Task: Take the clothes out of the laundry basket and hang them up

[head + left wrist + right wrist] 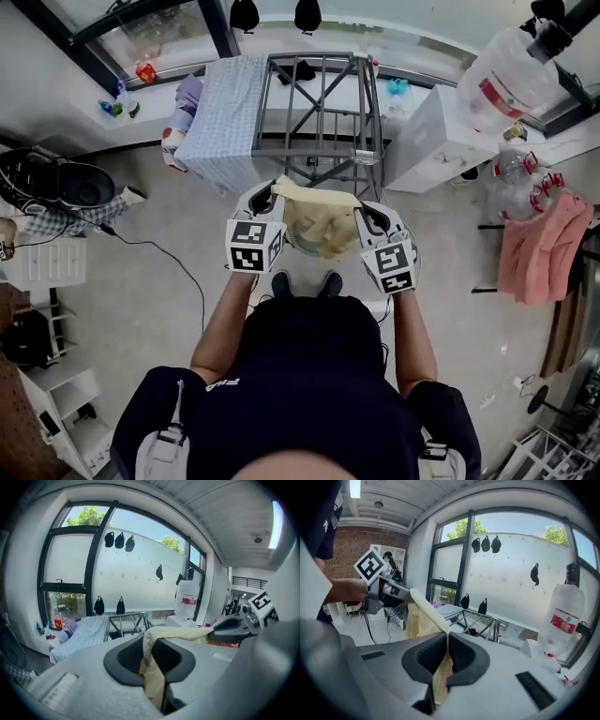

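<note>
Only the gripper views show the left hand-held gripper (pixel 152 665) and right hand-held gripper (pixel 442 663) each pinching the one yellow garment (pixel 314 195).

Strong daylight through big window (pixel 126 573); frosted panes glow, near blown out. Ceiling strip light (pixel 355 488) on, glaring. Floor (pixel 141 309) evenly lit, shadows soft and faint. Both gripper views heavy fisheye: window frames bow, corners black. Left gripper (pixel 152 663) body soft, smeared close to lens; right gripper (pixel 446 658) sharper. Cream garment (pixel 319 220) crisp in head view.
</note>
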Demonstrator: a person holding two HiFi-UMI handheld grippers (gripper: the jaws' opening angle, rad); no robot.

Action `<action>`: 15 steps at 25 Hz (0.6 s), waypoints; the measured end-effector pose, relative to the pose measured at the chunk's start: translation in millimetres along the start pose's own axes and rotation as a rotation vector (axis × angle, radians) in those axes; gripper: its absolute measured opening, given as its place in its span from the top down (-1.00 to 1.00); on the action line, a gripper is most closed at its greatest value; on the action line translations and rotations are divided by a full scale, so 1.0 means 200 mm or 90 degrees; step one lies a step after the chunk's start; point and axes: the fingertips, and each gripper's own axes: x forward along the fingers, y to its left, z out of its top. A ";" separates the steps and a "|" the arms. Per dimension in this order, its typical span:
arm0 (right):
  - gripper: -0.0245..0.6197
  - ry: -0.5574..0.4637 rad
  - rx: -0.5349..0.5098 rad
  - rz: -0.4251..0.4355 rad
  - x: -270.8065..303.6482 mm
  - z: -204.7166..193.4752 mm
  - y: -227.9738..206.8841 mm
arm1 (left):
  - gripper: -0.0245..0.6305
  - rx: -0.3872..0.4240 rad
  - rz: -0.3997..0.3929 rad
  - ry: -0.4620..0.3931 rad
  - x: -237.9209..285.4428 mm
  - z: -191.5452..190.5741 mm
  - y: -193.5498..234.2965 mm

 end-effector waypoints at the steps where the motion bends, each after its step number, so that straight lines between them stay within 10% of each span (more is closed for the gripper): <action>1: 0.89 -0.006 0.007 -0.002 0.00 0.00 0.00 | 0.76 0.006 0.001 -0.010 -0.02 0.07 -0.01; 9: 0.83 -0.067 0.075 0.027 0.09 0.00 0.12 | 0.77 0.068 -0.020 -0.072 -0.14 0.43 -0.20; 15: 0.44 -0.025 0.091 0.092 0.27 -0.16 0.30 | 0.78 0.052 -0.030 -0.091 -0.18 0.53 -0.20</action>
